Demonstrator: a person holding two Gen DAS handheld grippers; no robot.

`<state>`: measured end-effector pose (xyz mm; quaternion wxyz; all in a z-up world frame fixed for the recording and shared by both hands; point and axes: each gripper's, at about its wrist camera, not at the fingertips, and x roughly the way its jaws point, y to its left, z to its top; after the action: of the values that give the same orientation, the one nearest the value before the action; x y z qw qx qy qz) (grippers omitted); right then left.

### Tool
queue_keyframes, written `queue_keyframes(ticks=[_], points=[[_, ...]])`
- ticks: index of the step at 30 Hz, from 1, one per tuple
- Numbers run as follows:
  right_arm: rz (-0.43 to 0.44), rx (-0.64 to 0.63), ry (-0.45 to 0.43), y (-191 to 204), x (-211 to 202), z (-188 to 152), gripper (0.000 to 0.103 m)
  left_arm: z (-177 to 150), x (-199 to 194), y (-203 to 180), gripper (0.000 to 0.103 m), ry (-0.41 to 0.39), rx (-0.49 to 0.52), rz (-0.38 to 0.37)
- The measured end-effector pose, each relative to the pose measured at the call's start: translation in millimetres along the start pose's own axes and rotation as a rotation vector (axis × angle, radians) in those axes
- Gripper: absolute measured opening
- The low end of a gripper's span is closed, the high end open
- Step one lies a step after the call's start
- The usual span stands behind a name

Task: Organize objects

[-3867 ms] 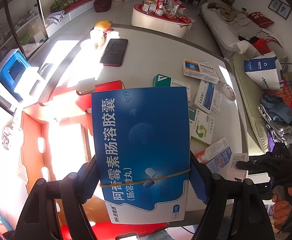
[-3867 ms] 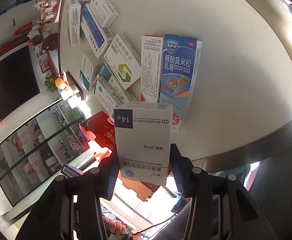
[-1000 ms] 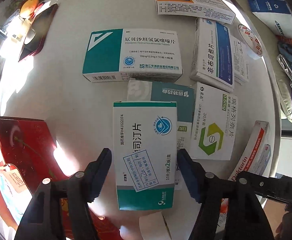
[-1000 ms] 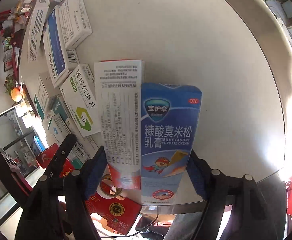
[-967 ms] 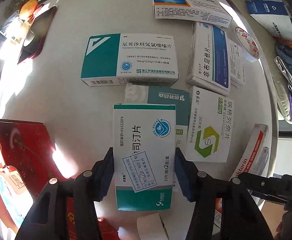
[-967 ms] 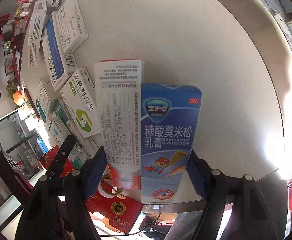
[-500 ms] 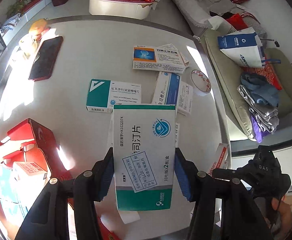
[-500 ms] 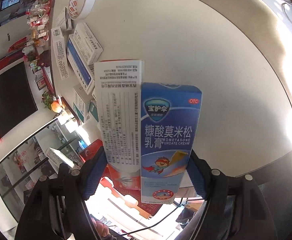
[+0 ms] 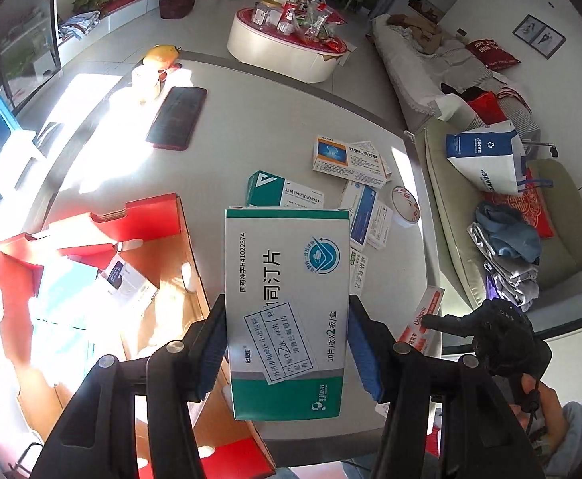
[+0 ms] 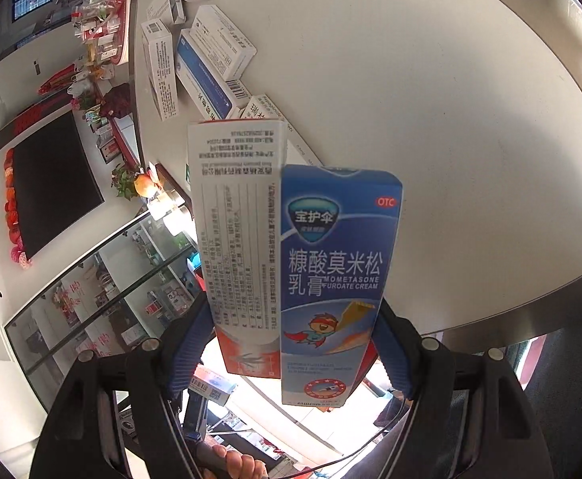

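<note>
A white cardboard medicine box with green bands at top and bottom (image 9: 287, 311) is gripped by its long sides between the blue pads of the left gripper (image 9: 287, 355) and is held raised above the round white table (image 9: 251, 119), tilted downward toward it. Just left of and below this box, an open red cardboard box (image 9: 91, 235) is seen at the table's near edge, with a few packets already lying inside it.

Two boxes are clamped side by side in the right gripper (image 10: 294, 347): a blue cream carton printed with a cartoon hero (image 10: 330, 279) and, touching its left side, a white and red carton covered in small print (image 10: 239, 239). Both are held off the table.

Farther out on the table, a teal and white box (image 9: 283, 193), a white box with a blue picture (image 9: 348, 159), a blue and white box (image 9: 364, 215) and a round roll of printed tape (image 9: 404, 203) are left lying near one another. A dark phone (image 9: 177, 117) is seen well apart from them, in the sunlit part. Beyond the table, a green sofa with a blue and white bag (image 9: 486, 159) is visible.
</note>
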<state>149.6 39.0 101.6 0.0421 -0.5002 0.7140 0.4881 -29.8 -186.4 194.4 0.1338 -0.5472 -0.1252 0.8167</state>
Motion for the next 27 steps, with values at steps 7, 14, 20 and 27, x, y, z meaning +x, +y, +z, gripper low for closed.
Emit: queue_keyframes(ticks=[7,14,20,27], points=[[-0.025,-0.001,-0.003,-3.0,-1.1,-6.3,0.075,-14.9,-6.8,19.0,0.060,-0.012,-0.039,0.029],[-0.145,-0.054,-0.044,-2.4,-1.6,-3.3,0.075,-16.1,-14.3,25.4,0.060,-0.041,-0.047,0.025],[-0.425,-0.253,-0.077,12.8,16.3,15.3,0.076,-17.9,-20.1,29.6,0.060,-0.047,-0.056,0.033],[-0.524,-0.253,-0.031,1.9,31.9,21.7,0.089,-21.0,-30.4,34.0,0.060,-0.061,-0.065,0.049]])
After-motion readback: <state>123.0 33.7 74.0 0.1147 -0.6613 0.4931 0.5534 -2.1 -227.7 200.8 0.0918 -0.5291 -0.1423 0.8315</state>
